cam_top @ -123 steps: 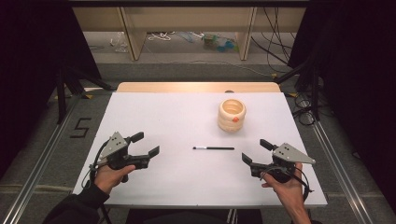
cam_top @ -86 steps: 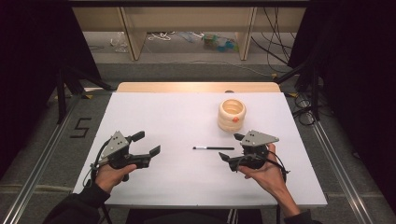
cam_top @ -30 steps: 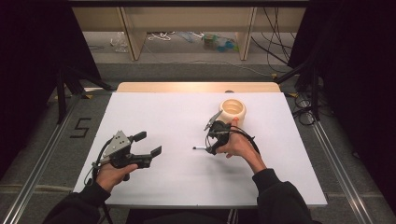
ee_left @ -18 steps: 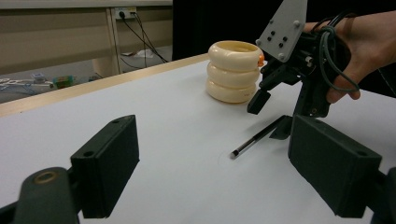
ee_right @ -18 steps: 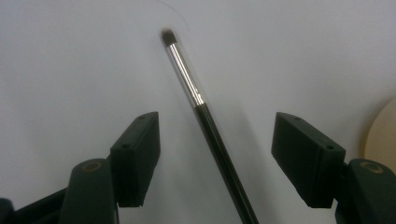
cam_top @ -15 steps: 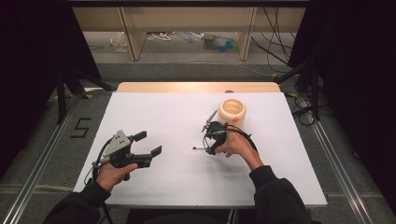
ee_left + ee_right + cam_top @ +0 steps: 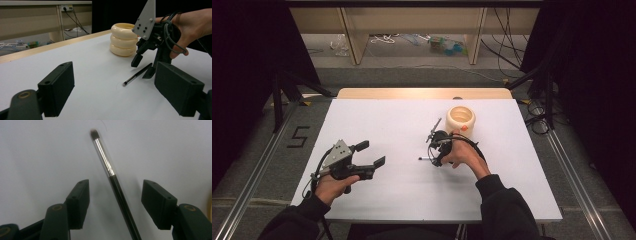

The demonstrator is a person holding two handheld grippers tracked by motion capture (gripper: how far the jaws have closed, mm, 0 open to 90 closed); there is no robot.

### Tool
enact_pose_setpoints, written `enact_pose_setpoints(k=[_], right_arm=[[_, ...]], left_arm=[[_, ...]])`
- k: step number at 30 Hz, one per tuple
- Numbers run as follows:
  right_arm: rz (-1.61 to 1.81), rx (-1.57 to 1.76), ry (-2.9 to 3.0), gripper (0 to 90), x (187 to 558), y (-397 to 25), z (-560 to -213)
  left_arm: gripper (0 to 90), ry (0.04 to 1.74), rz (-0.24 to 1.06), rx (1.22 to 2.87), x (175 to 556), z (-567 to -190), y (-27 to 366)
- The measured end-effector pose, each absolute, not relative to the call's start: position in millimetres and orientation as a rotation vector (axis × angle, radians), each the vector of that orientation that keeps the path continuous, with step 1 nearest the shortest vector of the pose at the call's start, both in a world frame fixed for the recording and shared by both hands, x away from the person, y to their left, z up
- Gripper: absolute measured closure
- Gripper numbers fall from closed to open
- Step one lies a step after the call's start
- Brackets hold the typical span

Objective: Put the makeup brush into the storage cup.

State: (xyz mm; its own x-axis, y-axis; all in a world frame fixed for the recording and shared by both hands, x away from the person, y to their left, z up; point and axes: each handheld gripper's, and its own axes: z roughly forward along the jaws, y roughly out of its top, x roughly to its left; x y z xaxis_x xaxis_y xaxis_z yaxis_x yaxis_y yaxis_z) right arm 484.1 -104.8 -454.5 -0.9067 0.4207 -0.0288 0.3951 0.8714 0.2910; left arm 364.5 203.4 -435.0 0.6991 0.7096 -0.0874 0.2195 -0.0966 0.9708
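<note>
A thin black brush (image 7: pixel 424 158) with a silver ferrule lies flat near the middle of the white table (image 7: pixel 387 120). My right gripper (image 7: pixel 435 159) is tipped down over it and open. In the right gripper view its jaws straddle the brush handle (image 7: pixel 110 173) without touching it. The left gripper view shows the same brush (image 7: pixel 137 75) under the right gripper (image 7: pixel 143 67). A cream ringed pot (image 7: pixel 460 120) stands upright just behind the right hand. My left gripper (image 7: pixel 372 153) hovers open and empty at the table's left front.
A wooden strip (image 7: pixel 422 93) runs along the table's far edge. Metal rails (image 7: pixel 259 165) flank both sides. Beyond are shelf legs and cables on the floor. The cream pot (image 7: pixel 123 39) sits close behind the brush.
The right gripper has travelled from the right front of the table to the brush and tipped down over it. In the last half second it barely moved. The left gripper stayed put.
</note>
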Motion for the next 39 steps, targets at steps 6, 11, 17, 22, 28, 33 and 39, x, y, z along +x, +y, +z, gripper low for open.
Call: enact_pose_setpoints(k=[6,11,17,22,28,33,39], right_arm=[[0.430,0.669,2.958,44.3,487.4,-106.8,-455.3],[0.435,0.676,2.961,45.2,488.3,-107.7,-456.0],[0.422,0.685,2.971,47.2,489.3,-107.2,-456.9],[0.409,0.687,2.968,48.4,491.1,-106.6,-457.4],[0.370,0.675,2.989,54.8,492.3,-98.8,-458.3],[0.346,0.688,2.992,59.5,493.1,-97.4,-457.3],[0.337,0.670,2.993,66.2,492.5,-97.1,-457.1]], left_arm=[[16.1,0.765,0.483,1.655,364.7,-435.3,202.9],[16.1,0.773,0.481,1.650,364.7,-435.1,202.4],[16.1,0.762,0.483,1.656,365.8,-435.8,202.0],[16.1,0.768,0.479,1.656,365.7,-435.8,201.6],[16.2,0.765,0.479,1.657,365.5,-435.9,201.7],[16.2,0.763,0.480,1.660,365.5,-435.7,202.3],[16.2,0.769,0.480,1.660,365.2,-436.0,201.7]])
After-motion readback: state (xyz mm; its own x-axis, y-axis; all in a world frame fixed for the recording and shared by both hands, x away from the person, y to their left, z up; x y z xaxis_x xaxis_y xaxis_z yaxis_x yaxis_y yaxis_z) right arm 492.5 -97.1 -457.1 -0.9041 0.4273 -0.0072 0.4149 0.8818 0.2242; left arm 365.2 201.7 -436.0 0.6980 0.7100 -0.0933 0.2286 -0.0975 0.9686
